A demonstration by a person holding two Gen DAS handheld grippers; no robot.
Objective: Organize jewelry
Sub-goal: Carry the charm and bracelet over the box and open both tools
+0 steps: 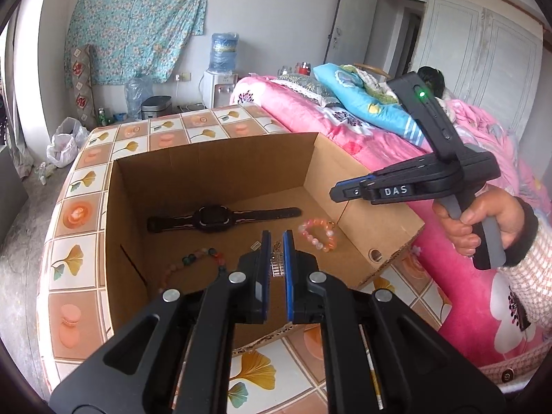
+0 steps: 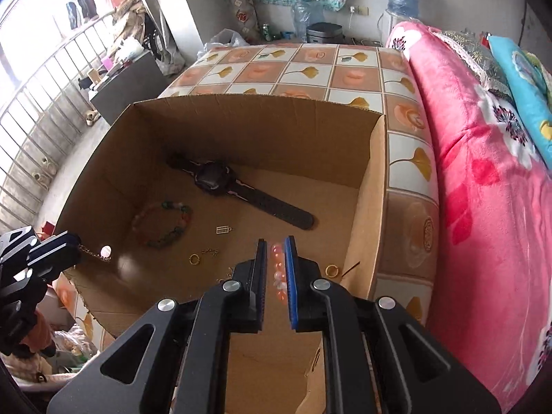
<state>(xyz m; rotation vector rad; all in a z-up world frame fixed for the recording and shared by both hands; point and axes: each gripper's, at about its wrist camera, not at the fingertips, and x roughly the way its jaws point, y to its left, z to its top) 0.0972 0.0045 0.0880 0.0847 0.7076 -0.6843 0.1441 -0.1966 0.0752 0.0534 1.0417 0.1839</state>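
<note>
We hold the left tongs [image 1: 276,238] pressed together on a thin gold chain [image 2: 94,254] – from the right wrist view it hangs off their tips at the near-left wall of the cardboard box [image 1: 207,165]. The right tongs [image 1: 336,195] are pressed together too, with nothing caught in them, and a hand [image 1: 483,227] grips their handle above the box's right wall. The rest of the jewelry lies on the box floor. Just ahead of the left tongs and to their right sits the pink bead bracelet [image 1: 319,234], which the right wrist camera sees through the slit between its own fingers, below them and not pinched. Left of the left tongs lies the multicolour bead bracelet [image 1: 200,258]; beyond both pairs – toward the far wall – the black watch [image 1: 210,219] is stretched out flat. A gold ring [image 2: 194,258] and a small grid-shaped charm [image 2: 222,230] lie left of the right tongs, and a second ring [image 2: 331,270] lies just to their right. The box stands on a table with a tile-patterned cloth [image 1: 79,214].
</note>
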